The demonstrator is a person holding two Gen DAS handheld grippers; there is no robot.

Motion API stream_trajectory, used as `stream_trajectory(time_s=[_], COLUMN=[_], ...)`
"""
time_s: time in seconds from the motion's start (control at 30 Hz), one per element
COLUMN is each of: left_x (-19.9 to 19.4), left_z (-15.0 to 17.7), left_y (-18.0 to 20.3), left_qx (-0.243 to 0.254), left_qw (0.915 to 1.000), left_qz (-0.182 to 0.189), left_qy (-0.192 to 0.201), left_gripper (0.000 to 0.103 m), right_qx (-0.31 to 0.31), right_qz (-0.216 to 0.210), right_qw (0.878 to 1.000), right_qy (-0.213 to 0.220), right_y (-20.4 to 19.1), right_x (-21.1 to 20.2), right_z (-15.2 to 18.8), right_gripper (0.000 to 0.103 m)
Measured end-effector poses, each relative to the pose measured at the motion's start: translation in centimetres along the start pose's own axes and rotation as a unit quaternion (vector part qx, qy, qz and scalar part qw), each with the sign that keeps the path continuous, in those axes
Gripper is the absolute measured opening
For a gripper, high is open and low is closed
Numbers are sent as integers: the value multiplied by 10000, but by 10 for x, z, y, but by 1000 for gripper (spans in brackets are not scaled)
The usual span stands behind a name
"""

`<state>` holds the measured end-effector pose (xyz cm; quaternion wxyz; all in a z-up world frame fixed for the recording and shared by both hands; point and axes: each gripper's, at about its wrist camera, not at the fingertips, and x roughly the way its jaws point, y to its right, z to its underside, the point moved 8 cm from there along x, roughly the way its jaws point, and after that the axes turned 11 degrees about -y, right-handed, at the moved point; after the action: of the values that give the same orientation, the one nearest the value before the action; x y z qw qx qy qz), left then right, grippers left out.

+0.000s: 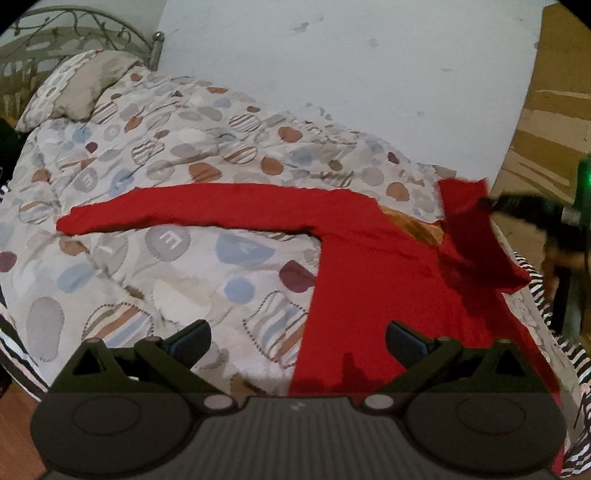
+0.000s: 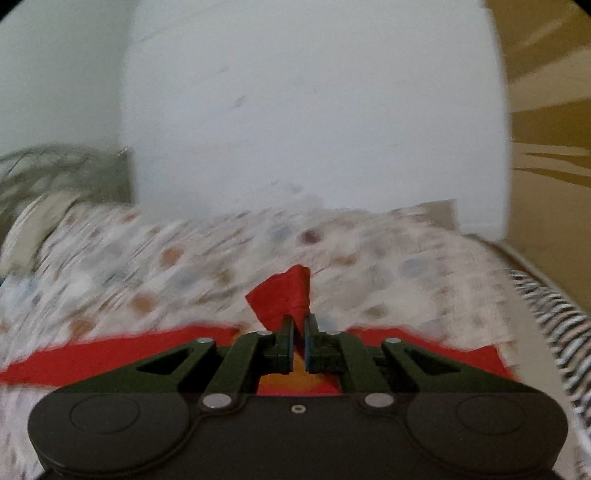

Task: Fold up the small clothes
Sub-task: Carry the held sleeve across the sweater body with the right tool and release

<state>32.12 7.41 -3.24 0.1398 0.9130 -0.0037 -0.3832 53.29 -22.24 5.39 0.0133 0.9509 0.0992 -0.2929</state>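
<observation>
Left gripper angled down over the bed, jaws wide apart, nothing between them. It sits over the near hem of the red shirt, not touching.

Right gripper pinched tight on the shirt's right sleeve, cuff sticking up past the tips. From the left wrist view the right gripper comes in from the right edge, blurred, holding that sleeve lifted off the quilt and folded in over the body.

Shirt lies flat on the right half of the bed, collar toward the wall. Left sleeve stretched straight out to the left across the quilt, flat, clear of both grippers.

Edges: shirt's right side runs close to the bed's right edge, striped sheet showing there. Pillow and headboard far left, well apart from the shirt. Open quilt left of the body and below the left sleeve.
</observation>
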Motion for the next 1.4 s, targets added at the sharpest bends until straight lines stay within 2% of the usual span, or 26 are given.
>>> stream_trajectory(time_s=[0.13,0.23,0.33,0.5,0.6,0.7,0.77,0.8,0.83,0.87,0.9,0.93,1.0,1.13,1.17,1.2,1.27,1.3,1.37,1.4], left_x=[0,4,10,18,28,41,53,60,68,76,83,91,108,142,148,153,160,163,163,164], left_z=[2,1,-2,-13,-23,-35,-43,-47,-50,-53,-55,-58,-59,-48,-43,-39,-29,-23,-20,-20], left_y=[-7,-11,-13,-8,3,20,36,43,51,58,65,73,85,94,95,95,93,94,94,94], left_qx=[-23,-36,-86,-177,-147,-65,24,68,104,132,174,252,384,499,574,658,866,962,1025,1030], left_qw=[10000,9999,9999,9996,9992,9986,9975,9970,9966,9961,9953,9943,9939,9960,9964,9966,9955,9947,9940,9940], left_qz=[-53,-119,-107,35,166,377,582,662,736,811,900,982,1006,744,626,500,368,326,300,295], left_qy=[13,-15,-16,207,340,370,399,386,353,327,317,315,251,46,19,8,88,155,236,224], left_gripper=[103,102,102,102,102,102,102,102,102,102,102,102,102,102,102,102,102,102,102,102], right_qx=[-712,-1244,-1646,-2211,-2498,-2950,-3254,-3349,-3423,-3473,-3487,-3449,-3347,-2882,-2718,-2420,-1775,-1484,-1082,-989], right_qz=[-370,-440,-441,-463,-498,-496,-629,-723,-784,-812,-832,-810,-668,7,145,301,656,872,1339,1572], right_qw=[9961,9900,9837,9721,9648,9524,9410,9371,9342,9323,9318,9337,9388,9565,9612,9689,9809,9837,9834,9808], right_qy=[-380,-505,-567,-638,-655,-588,-678,-670,-622,-594,-561,-510,-471,-453,-447,-418,-460,-529,-573,-595], right_y=[-63,-89,-102,-109,-105,-109,-113,-114,-115,-114,-111,-104,-89,-32,-19,1,38,57,92,108], right_x=[5,4,4,-4,-12,-20,-24,-28,-34,-38,-44,-49,-55,-55,-54,-51,-42,-35,-20,-12], right_z=[52,88,111,135,149,161,171,175,179,181,182,182,179,167,163,156,144,138,129,127], right_gripper=[4,4,4,5,5,6,10,18,21,31,41,47,68,88,99,102,102,102,102,99])
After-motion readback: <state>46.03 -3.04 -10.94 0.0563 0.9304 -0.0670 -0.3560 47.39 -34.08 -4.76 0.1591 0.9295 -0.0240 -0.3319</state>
